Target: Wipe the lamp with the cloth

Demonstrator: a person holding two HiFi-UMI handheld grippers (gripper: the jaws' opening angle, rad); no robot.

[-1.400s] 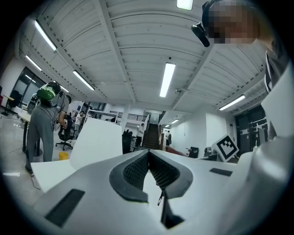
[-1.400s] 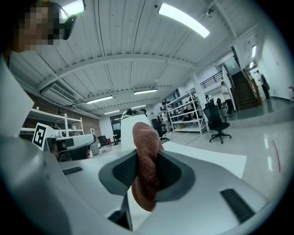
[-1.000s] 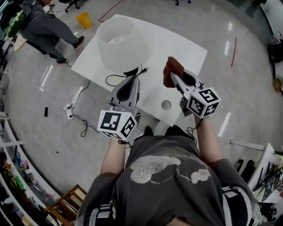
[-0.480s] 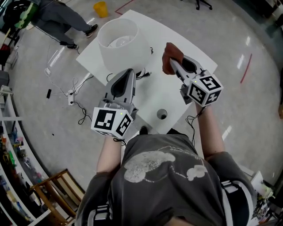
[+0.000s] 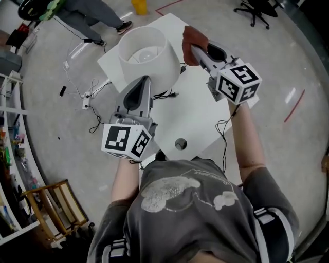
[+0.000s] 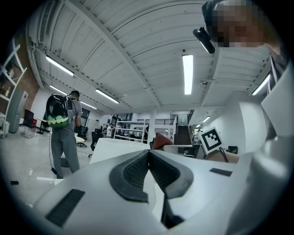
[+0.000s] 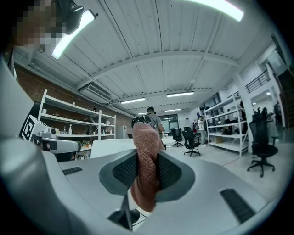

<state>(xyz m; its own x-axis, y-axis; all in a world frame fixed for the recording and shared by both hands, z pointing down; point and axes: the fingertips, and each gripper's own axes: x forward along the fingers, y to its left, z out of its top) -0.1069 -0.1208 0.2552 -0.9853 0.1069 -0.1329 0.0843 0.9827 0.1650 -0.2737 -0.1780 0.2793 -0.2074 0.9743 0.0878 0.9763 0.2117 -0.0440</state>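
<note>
A white lamp with a drum shade (image 5: 144, 55) stands on the white table (image 5: 203, 115), its black cord trailing at its base. My left gripper (image 5: 145, 79) is shut and empty, its tip close to the shade's near side. In the left gripper view the jaws (image 6: 148, 153) meet with nothing between them, and the shade (image 6: 117, 148) shows beyond. My right gripper (image 5: 189, 47) is shut on a reddish-brown cloth (image 5: 190, 37), held up just right of the shade's rim. The cloth (image 7: 147, 160) fills the jaws in the right gripper view.
A small round hole (image 5: 180, 144) sits in the table's near part. Cables and a power strip (image 5: 87, 100) lie on the floor to the left. A person (image 5: 97, 13) stands at the far left, beside a yellow bin (image 5: 139, 6). Shelving (image 5: 13, 169) lines the left edge.
Both grippers have risen and moved forward toward the lamp. The right one carried the cloth up beside the shade's rim, and the left tip has come close to the shade.
</note>
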